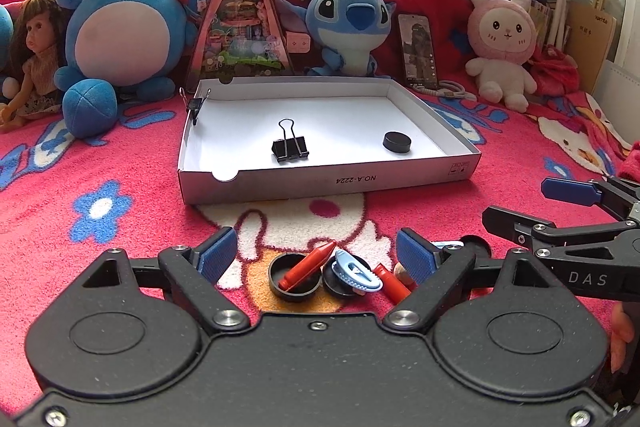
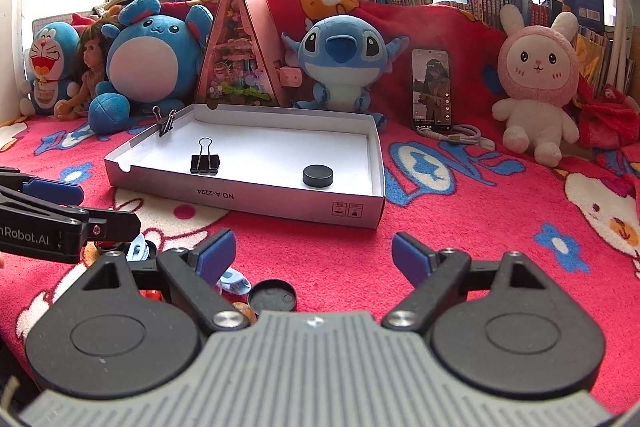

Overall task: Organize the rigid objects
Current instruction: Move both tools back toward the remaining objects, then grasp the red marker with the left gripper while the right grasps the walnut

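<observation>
Between my left gripper's (image 1: 314, 253) ribbed blue pads sits a small heap of hard bits: a shallow black round lid (image 1: 295, 277) with a waxy red crayon (image 1: 306, 265) leaning across its rim, a ridged pale-blue plastic clip (image 1: 356, 271) lying on a second black disc, and another red crayon stub (image 1: 392, 283) just inside the right-hand pad. My left jaws stand wide apart and press on nothing. My right gripper (image 2: 314, 253) is also spread wide, nothing between its pads but bare blanket; a black round lid (image 2: 273, 297) lies just below and left of centre, close to its left finger, with a pale-blue clip (image 2: 234, 281) touching that finger's underside as far as I can tell. Ahead of both tools lies a flat white cardboard tray (image 1: 328, 181), matte and low-walled, with a half-round notch in its near wall. Inside it stands a black metal binder clip (image 1: 290, 147) with wire loops upright, and well to its right a smooth black puck (image 1: 397, 142); a second binder clip (image 1: 195, 105) grips the tray's far-left wall. Everything rests on a fuzzy red cartoon-print blanket (image 1: 520, 187). Beyond the tray, plush toys, a doll, a triangular pink box and an upright phone (image 1: 418, 51) line the back, with books behind.
</observation>
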### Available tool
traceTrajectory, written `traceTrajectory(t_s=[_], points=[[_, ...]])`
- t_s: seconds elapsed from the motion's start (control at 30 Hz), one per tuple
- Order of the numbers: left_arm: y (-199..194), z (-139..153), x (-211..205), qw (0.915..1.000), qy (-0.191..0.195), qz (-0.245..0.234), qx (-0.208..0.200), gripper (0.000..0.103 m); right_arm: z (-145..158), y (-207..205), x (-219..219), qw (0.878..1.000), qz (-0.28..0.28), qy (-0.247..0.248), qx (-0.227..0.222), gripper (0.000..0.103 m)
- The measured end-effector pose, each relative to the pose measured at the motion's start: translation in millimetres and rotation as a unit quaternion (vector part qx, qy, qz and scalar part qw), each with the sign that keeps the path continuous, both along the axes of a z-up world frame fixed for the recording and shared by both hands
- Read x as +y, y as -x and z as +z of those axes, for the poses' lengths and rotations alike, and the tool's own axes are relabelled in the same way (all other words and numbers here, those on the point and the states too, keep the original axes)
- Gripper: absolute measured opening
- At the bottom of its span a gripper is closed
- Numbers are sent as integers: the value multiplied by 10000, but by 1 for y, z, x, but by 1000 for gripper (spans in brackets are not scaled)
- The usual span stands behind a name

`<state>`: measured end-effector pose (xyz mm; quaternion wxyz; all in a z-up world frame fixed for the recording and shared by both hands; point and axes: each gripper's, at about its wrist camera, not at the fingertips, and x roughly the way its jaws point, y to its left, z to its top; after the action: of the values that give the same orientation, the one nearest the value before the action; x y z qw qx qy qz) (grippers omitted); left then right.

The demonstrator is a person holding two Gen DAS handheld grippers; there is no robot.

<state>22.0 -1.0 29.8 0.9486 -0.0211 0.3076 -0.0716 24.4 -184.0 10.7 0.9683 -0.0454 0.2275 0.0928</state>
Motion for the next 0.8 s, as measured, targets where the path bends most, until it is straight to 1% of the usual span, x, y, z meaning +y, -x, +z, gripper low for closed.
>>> traceTrajectory(t_s=[0.23, 0.33, 0.47, 0.5, 0.53, 0.67, 0.73, 0.77, 0.8], points=[[11, -8, 6, 9999, 34, 50, 111, 85, -10, 16, 8, 9998, 118, 137, 21, 92], [13, -10, 10, 9998, 86, 59, 159, 80, -14, 20, 12, 9997, 163, 180, 70, 91], [15, -12, 14, 9997, 142, 59, 196, 70, -19, 24, 14, 9996, 195, 162, 144, 91], [15, -12, 14, 9997, 130, 63, 194, 65, -20, 24, 14, 9996, 200, 148, 161, 91], [15, -13, 14, 9997, 102, 68, 192, 63, -20, 25, 14, 9995, 203, 140, 176, 91], [14, -14, 15, 9997, 35, 138, 179, 49, -23, 26, 16, 9994, 221, 165, 219, 89], [12, -13, 17, 9997, 81, 147, 175, 46, -22, 26, 16, 9995, 180, 160, 187, 85], [11, -12, 18, 9997, 105, 147, 170, 42, -21, 26, 15, 9996, 150, 159, 177, 82], [10, -12, 17, 9997, 108, 142, 162, 35, -20, 25, 15, 9997, 101, 161, 179, 78]])
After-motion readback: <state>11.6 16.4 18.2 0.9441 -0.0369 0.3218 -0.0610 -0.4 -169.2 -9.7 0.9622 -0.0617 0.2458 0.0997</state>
